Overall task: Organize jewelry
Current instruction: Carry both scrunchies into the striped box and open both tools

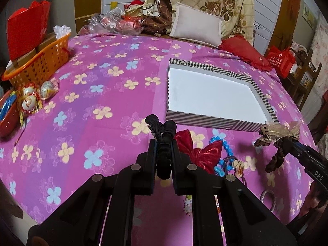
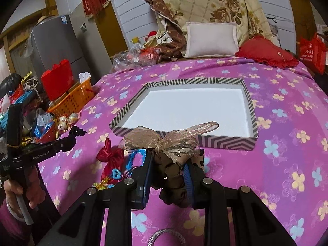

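Observation:
My left gripper (image 1: 163, 143) is shut on a black scrunchie (image 1: 162, 131), held above the bed just short of the striped box (image 1: 207, 121). My right gripper (image 2: 171, 157) is shut on a brown scrunchie with a gauzy gold bow (image 2: 174, 141), held near the box's front wall (image 2: 225, 141). The box has a white inside with nothing in it. A red satin bow (image 1: 196, 149), a blue bead bracelet (image 1: 224, 145) and a small charm (image 1: 238, 165) lie on the bedspread between the grippers. The right gripper with its scrunchie shows in the left wrist view (image 1: 287, 141).
An orange basket (image 1: 41, 61) with a red bag (image 1: 26, 28) stands at the bed's left edge, with wrapped trinkets (image 1: 30, 98) and a red bowl (image 1: 8, 121) nearby. Pillows (image 1: 196, 28) and a red cushion (image 1: 242, 51) lie at the back. A grey cord loop (image 2: 166, 235) lies near me.

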A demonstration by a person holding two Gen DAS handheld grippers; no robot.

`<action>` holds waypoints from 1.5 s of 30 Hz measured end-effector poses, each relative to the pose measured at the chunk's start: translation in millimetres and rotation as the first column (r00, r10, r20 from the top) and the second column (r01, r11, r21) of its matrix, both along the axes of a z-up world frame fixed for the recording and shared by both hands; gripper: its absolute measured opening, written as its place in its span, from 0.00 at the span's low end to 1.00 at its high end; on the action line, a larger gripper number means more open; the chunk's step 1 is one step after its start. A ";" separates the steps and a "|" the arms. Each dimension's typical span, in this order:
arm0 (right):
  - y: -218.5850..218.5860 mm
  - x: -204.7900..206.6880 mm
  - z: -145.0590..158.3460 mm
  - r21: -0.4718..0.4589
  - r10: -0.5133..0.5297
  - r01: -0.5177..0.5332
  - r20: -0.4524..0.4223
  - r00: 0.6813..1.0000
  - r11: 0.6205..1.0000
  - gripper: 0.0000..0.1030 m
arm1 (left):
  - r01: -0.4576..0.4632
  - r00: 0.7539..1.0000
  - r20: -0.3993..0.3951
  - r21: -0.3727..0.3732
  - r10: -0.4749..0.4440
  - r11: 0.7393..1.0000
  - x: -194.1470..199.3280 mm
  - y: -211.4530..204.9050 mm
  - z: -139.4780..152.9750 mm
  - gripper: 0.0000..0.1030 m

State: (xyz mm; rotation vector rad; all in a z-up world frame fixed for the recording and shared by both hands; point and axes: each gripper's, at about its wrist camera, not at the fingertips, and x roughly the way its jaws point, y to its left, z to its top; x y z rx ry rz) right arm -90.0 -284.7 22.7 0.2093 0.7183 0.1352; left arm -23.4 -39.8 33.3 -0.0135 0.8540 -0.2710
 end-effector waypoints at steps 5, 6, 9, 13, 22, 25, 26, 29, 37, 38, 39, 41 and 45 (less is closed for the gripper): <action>-6.9 4.8 4.8 -0.001 -0.009 0.009 0.004 1.000 1.000 0.26 | 0.008 1.000 0.008 0.011 -0.009 1.000 6.8 -8.5 4.5 0.11; -8.9 6.1 5.4 -0.003 -0.012 0.012 0.004 1.000 1.000 0.26 | 0.011 1.000 0.010 0.013 -0.011 1.000 8.6 -10.7 5.5 0.11; -15.0 11.0 8.4 -0.003 -0.021 0.021 0.007 1.000 1.000 0.26 | 0.017 1.000 0.016 0.016 -0.018 1.000 13.0 -15.4 7.9 0.11; -22.4 17.9 12.3 0.001 -0.029 0.029 0.012 0.999 1.000 0.26 | 0.027 0.999 0.020 0.015 -0.027 1.000 23.5 -23.1 12.4 0.11; -43.1 53.6 23.4 0.004 -0.039 0.039 0.010 0.999 0.999 0.26 | 0.046 0.999 0.001 -0.010 -0.046 0.999 64.8 -37.9 21.3 0.11; -51.0 69.8 25.6 0.017 -0.046 0.046 0.007 0.999 0.999 0.26 | 0.049 0.999 -0.019 -0.018 -0.049 0.999 82.5 -43.5 21.5 0.11; -53.6 75.8 25.0 0.023 -0.046 0.046 0.004 0.999 0.999 0.26 | 0.049 0.998 -0.025 -0.019 -0.049 0.999 87.5 -45.4 20.7 0.11; -59.7 94.2 21.1 0.041 -0.047 0.047 -0.012 0.999 0.998 0.26 | 0.054 0.998 -0.039 -0.014 -0.055 0.998 101.9 -53.3 17.6 0.11; -74.7 128.9 -0.4 0.070 -0.063 0.067 -0.064 0.996 0.995 0.26 | 0.058 0.995 -0.084 0.010 -0.057 0.998 128.8 -72.2 -3.8 0.11; -75.6 131.5 -3.4 0.066 -0.065 0.069 -0.072 0.995 0.995 0.26 | 0.058 0.995 -0.088 0.014 -0.056 0.998 130.6 -73.4 -6.2 0.11; -76.7 134.2 -7.2 0.063 -0.067 0.072 -0.081 0.994 0.995 0.26 | 0.056 0.994 -0.096 0.020 -0.054 0.998 133.0 -75.0 -9.8 0.11; -79.1 139.2 -15.3 0.057 -0.074 0.080 -0.100 0.992 0.995 0.26 | 0.054 0.992 -0.116 0.028 -0.050 0.998 138.0 -77.4 -17.7 0.11; -84.6 148.1 -30.6 0.048 -0.090 0.097 -0.131 0.987 0.994 0.26 | 0.049 0.989 -0.138 0.037 -0.043 0.998 143.8 -80.7 -29.0 0.11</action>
